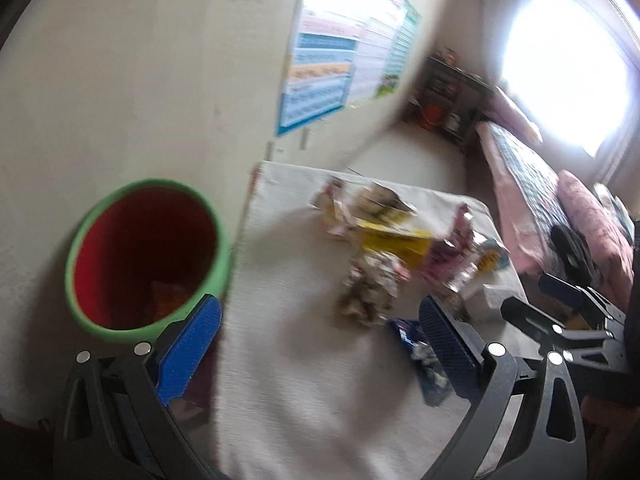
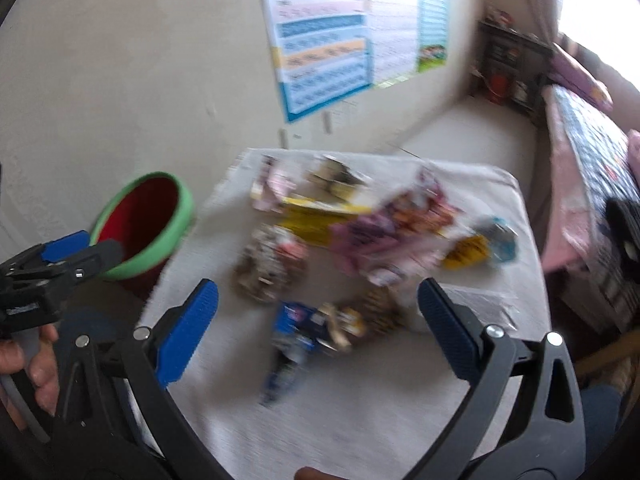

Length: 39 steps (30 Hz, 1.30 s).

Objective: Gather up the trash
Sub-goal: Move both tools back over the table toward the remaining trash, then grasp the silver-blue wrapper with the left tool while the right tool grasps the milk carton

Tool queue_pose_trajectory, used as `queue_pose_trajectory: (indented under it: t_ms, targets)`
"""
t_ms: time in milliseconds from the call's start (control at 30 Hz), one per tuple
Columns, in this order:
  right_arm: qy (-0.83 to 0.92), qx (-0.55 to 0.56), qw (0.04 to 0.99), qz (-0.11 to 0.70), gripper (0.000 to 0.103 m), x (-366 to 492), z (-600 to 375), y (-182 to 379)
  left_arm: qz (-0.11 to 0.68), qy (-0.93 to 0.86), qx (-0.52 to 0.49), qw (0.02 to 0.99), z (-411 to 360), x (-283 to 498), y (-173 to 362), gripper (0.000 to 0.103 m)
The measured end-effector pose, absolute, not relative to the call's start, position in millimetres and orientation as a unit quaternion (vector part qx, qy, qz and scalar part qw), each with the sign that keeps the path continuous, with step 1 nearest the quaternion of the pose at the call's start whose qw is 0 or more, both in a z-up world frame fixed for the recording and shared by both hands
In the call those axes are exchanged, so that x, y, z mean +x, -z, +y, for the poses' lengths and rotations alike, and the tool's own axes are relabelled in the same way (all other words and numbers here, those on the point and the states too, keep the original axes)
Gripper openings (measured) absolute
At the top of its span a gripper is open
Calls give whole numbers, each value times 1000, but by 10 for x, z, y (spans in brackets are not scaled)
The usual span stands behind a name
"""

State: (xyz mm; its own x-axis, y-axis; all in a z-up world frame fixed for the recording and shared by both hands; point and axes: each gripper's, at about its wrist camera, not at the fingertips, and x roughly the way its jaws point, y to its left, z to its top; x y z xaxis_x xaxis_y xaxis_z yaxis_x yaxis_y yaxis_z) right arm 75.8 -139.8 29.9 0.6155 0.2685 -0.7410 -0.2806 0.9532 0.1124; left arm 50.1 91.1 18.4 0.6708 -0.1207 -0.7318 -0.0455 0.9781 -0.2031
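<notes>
A pile of crumpled wrappers (image 1: 376,256) lies on a table with a white cloth (image 1: 304,380); the pile also shows in the right wrist view (image 2: 352,232). A red bin with a green rim (image 1: 148,256) stands left of the table, with something orange at its bottom; it also shows in the right wrist view (image 2: 148,224). My left gripper (image 1: 320,340) is open and empty above the table's near left part. My right gripper (image 2: 318,320) is open and empty above a blue wrapper (image 2: 296,336). Both views are blurred.
A yellow flat pack (image 2: 316,216) and a pink wrapper (image 2: 372,240) lie in the pile. A wall with posters (image 2: 328,40) is behind. A bed with pink bedding (image 1: 560,208) stands to the right, and a dark shelf (image 1: 448,92) in the far corner.
</notes>
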Motion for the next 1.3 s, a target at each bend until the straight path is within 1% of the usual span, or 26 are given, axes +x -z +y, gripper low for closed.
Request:
queue_pose_trajectory:
  t_ms: [267,500,700,767,833,867,967,1000,1033,1067,1100,1133,1167,1233,1300]
  targets:
    - [-89,18,893,442,98,758,-2010,-60,438,67,-108,890,558,597,-8,95]
    - [-81,28,883,462,98,770,-2085,139,484,104,-118,861,218,647,280,95]
    - [-71,23,880,468,98,908,-2233,241,509,125,-100,846,-95,664,519,94]
    - [-70,13,878,474,98,967,-2281,301,522,126,-98,838,-164,709,608,92]
    - [-72,0,873,482,98,1031,-2320,368,533,126,-95,831,-254,766,698,85]
    - [-75,-7,870,487,98,1056,-2330,394,537,126,-92,829,-292,793,747,83]
    - [-77,-36,867,490,98,1113,-2353,474,553,127,-91,818,-378,886,892,76]
    - [-79,-44,866,492,98,1130,-2356,498,559,127,-92,814,-398,917,943,68]
    - [-82,-51,864,494,98,1147,-2359,526,566,126,-91,809,-412,945,993,57]
    - [-87,-58,860,499,98,1175,-2363,566,572,125,-90,806,-420,971,1032,51]
    - [-90,-64,858,502,98,1192,-2367,596,576,124,-89,803,-419,991,1056,41]
    - [-94,-70,856,504,98,1206,-2369,621,578,124,-89,802,-416,1003,1076,35]
    - [-97,-80,855,503,98,1223,-2367,647,580,124,-90,800,-407,1011,1079,33]
    - [-101,-102,854,500,98,1255,-2353,691,579,124,-92,800,-368,1011,1065,21]
    - [-112,-126,852,496,98,1297,-2327,724,578,123,-91,802,-319,1002,1034,17]
